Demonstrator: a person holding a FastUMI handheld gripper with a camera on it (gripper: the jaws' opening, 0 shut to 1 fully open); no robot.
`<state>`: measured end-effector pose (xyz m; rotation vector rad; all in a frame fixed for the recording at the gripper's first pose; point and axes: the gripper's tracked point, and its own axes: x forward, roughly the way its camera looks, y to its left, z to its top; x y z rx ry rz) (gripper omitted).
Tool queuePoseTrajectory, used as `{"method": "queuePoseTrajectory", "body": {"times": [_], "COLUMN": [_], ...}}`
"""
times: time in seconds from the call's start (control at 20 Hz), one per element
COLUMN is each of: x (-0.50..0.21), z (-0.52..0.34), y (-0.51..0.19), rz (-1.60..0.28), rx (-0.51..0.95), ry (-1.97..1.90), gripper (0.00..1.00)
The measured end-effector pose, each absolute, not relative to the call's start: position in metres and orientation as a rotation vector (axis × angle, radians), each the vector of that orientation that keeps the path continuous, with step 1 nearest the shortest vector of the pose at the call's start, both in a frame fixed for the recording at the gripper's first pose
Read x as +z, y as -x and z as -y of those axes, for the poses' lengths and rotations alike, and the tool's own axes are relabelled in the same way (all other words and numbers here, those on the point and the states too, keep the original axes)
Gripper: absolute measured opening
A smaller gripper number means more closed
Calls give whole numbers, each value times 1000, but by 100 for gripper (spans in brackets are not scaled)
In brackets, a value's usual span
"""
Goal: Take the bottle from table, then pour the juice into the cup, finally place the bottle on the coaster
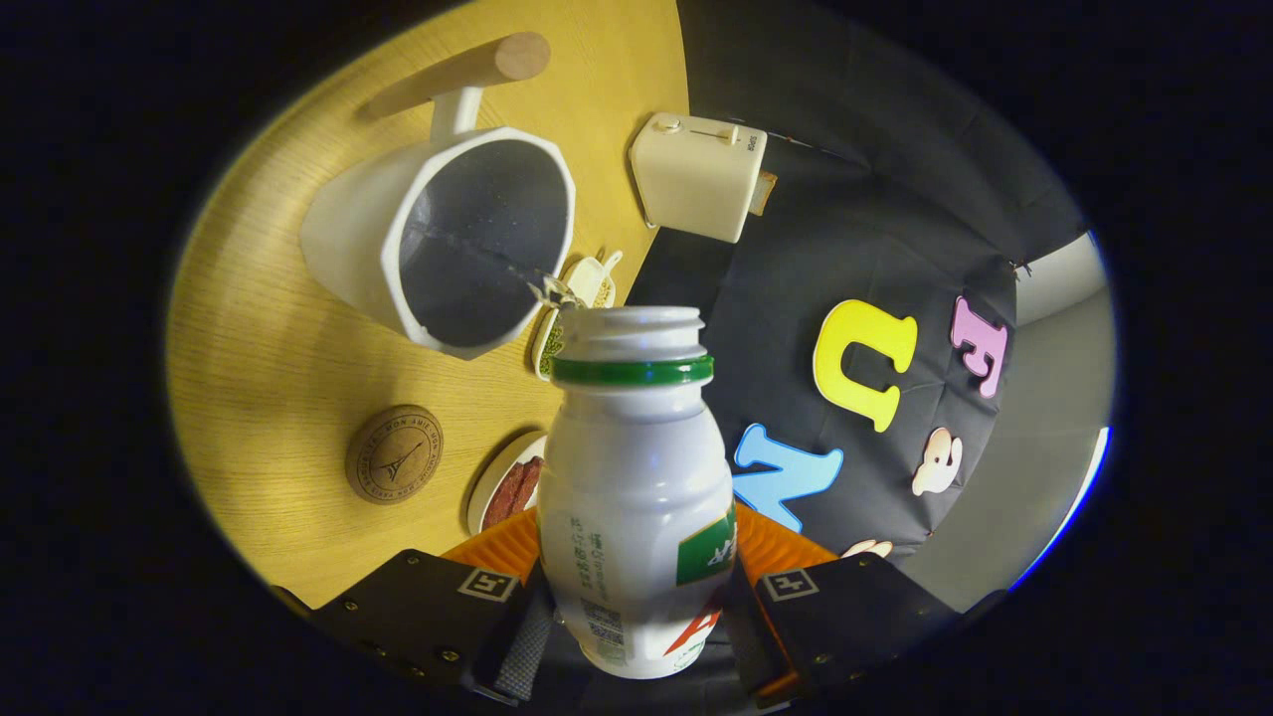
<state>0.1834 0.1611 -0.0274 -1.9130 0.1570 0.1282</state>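
Note:
My gripper (636,587) is shut on a white plastic bottle (636,477) with a green neck ring and no cap, held between both fingers. The whole view is tilted, so the bottle leans toward a large white cup (438,239) with a wooden handle on the wooden table (269,348). A thin stream runs from the bottle's mouth over the cup's near rim into its dark inside. A round cork coaster (394,454) lies flat on the table, to the left of the bottle and nearer than the cup.
A cream toaster (699,176) stands near the table's far edge beyond the cup. A small white and green packet (577,298) lies behind the bottle's mouth. A plate with reddish food (507,482) sits just beside the bottle's body.

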Motion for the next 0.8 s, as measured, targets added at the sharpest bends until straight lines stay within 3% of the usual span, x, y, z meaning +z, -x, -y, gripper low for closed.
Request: {"method": "queuePoseTrajectory", "body": {"times": [0.8], "x": [-31], "z": [-163], "y": [-188], "rz": [-116], "rx": [104], "ry": [1973], "gripper": [74]}}
